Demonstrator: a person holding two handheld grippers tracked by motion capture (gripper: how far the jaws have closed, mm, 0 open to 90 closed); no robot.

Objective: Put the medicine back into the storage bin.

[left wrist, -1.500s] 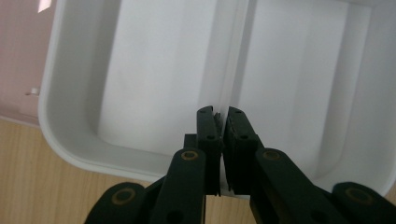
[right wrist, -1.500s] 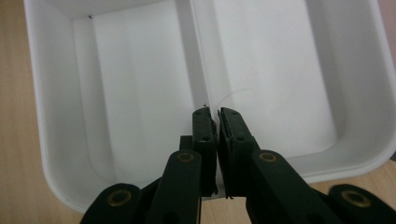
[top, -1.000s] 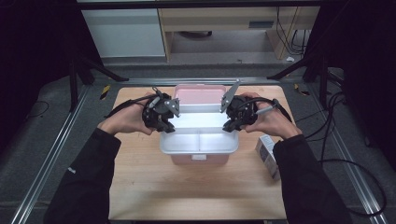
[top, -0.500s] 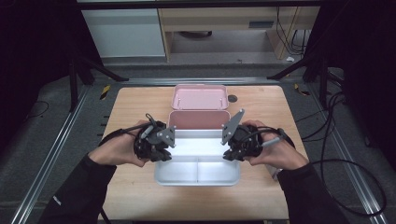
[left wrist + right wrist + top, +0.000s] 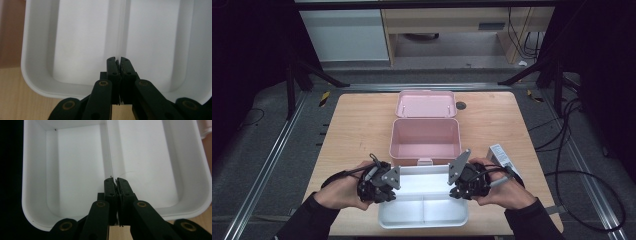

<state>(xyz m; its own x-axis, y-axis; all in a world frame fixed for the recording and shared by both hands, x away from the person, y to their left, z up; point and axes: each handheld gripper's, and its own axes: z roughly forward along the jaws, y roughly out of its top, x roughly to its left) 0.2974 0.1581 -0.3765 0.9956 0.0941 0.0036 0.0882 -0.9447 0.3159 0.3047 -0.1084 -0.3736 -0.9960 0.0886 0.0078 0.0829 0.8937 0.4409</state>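
Left claw (image 5: pixel 384 186) and right claw (image 5: pixel 457 184) each clamp an end of the white 2-compartment tray (image 5: pixel 422 212) at the counter's (image 5: pixel 357 130) near edge; no writing readable.

A lab-like recording bay: wooden table (image 5: pixel 357 130) on metal rails (image 5: pixel 272 165), dark curtains, loose cables (image 5: pixel 562 145).

We see a plain white tray (image 5: pixel 422 212) on a pale wood-grain table (image 5: pixel 357 125), and behind it a pink box (image 5: pixel 426 137) with a pink lid (image 5: pixel 426 104). Our grippers, left (image 5: pixel 379 186) and right (image 5: pixel 462 182), are black with grey plates.
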